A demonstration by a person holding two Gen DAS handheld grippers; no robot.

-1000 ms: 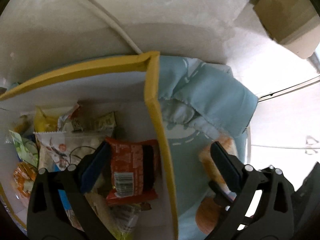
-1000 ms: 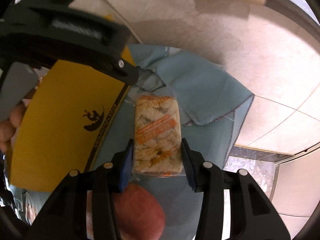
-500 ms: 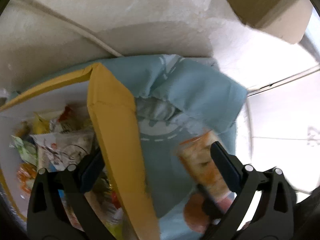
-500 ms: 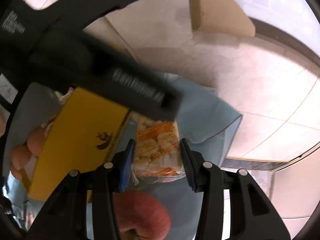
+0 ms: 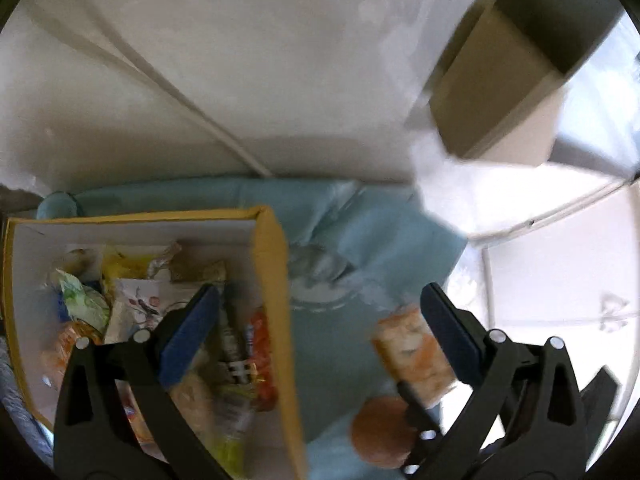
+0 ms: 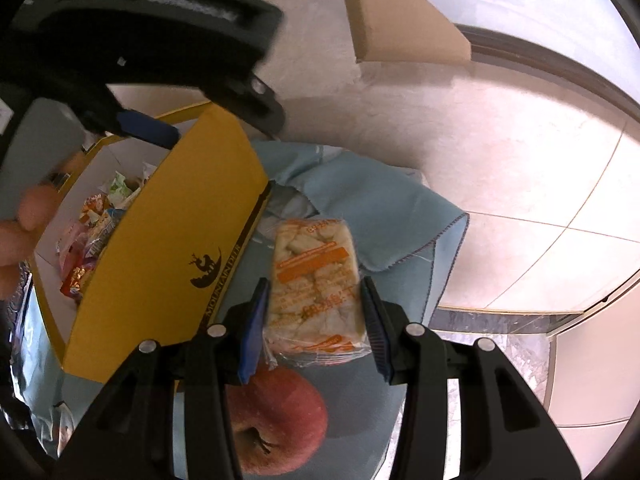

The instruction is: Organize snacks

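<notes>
A yellow cardboard box (image 5: 276,300) lies open on a light blue cloth (image 5: 360,232), with several wrapped snacks (image 5: 132,300) inside it. My left gripper (image 5: 316,332) hangs open and empty above the box's right wall. One of its blue pads (image 6: 148,128) shows over the box (image 6: 160,248) in the right wrist view. My right gripper (image 6: 314,304) is shut on an orange-and-white snack packet (image 6: 314,276), held off the cloth just right of the box. That packet (image 5: 412,356) also shows by the left gripper's right finger.
A red apple (image 6: 276,420) lies on the cloth (image 6: 384,208) under the right gripper. A brown carton (image 5: 500,80) stands at the back right on the pale floor. A white cable (image 5: 200,120) runs behind the box. A hand (image 6: 20,220) is at the left edge.
The left gripper has risen and tipped back, so the box looks farther away. The right gripper has lifted the packet a little, still shut on it.
</notes>
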